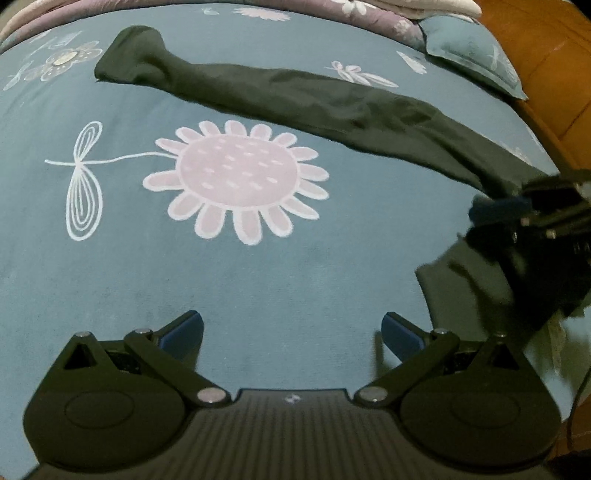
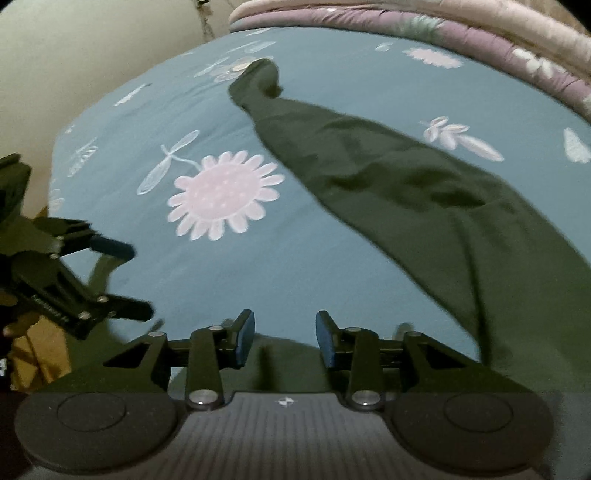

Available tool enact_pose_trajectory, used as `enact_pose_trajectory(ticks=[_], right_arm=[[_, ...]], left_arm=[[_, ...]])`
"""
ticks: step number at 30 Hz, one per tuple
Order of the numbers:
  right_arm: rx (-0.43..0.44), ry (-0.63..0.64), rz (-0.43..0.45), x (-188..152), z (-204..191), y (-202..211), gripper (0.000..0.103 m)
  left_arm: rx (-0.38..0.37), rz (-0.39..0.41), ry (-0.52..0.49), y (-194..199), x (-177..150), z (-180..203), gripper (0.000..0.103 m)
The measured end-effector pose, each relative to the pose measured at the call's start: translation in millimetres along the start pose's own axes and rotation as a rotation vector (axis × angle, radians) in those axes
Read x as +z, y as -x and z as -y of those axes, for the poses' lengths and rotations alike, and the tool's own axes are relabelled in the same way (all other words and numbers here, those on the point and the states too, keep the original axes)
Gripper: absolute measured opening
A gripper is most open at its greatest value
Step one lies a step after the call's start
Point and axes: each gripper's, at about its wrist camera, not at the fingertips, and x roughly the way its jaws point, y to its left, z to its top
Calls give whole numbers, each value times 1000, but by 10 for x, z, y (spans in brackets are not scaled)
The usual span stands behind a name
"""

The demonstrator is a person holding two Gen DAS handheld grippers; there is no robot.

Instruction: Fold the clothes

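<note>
A dark green garment (image 1: pixel 295 96) lies stretched in a long band across the teal bedsheet (image 1: pixel 258 280), its narrow cuffed end at the far left. In the right wrist view the garment (image 2: pixel 406 184) widens toward the near right and runs under my right gripper (image 2: pixel 284 332). That gripper's blue pads stand apart above a fold of the cloth, with nothing pinched between them. My left gripper (image 1: pixel 291 328) is wide open over bare sheet, left of the garment's near part (image 1: pixel 461 288). In the right wrist view it (image 2: pixel 125 277) shows blurred at the left edge.
A large pink flower print (image 1: pixel 236 173) marks the middle of the sheet. Folded quilts (image 2: pixel 406 22) are piled along the far edge of the bed. A teal pillow (image 1: pixel 469 48) lies at the far right beside an orange-brown padded surface (image 1: pixel 546 55). A pale wall (image 2: pixel 74 55) stands beyond the bed's left side.
</note>
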Motion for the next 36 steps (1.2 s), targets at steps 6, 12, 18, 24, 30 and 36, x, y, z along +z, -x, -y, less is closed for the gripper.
enact_pose_trajectory(ticks=[6,12,18,24,30,36], right_arm=[[33,18,-38,-7,-92,-151,43],[31,79,-75,-41,-202,-267,48],[58,67,-90,-23,-165,-325,48],[73,95,-119,40,-164,-384,49],[45,127,-133,63,-257,-414,51],[34,97,-127,82,-278,-338,51]], left_arm=[[17,-10,5,-21,27,14,102],[43,33,53,-34,10,15,102],[89,49,66,-69,43,44,102],[100,66,62,-100,107,-14,102],[126,64,61,-127,301,-146,102],[118,91,59,-56,545,-240,102]])
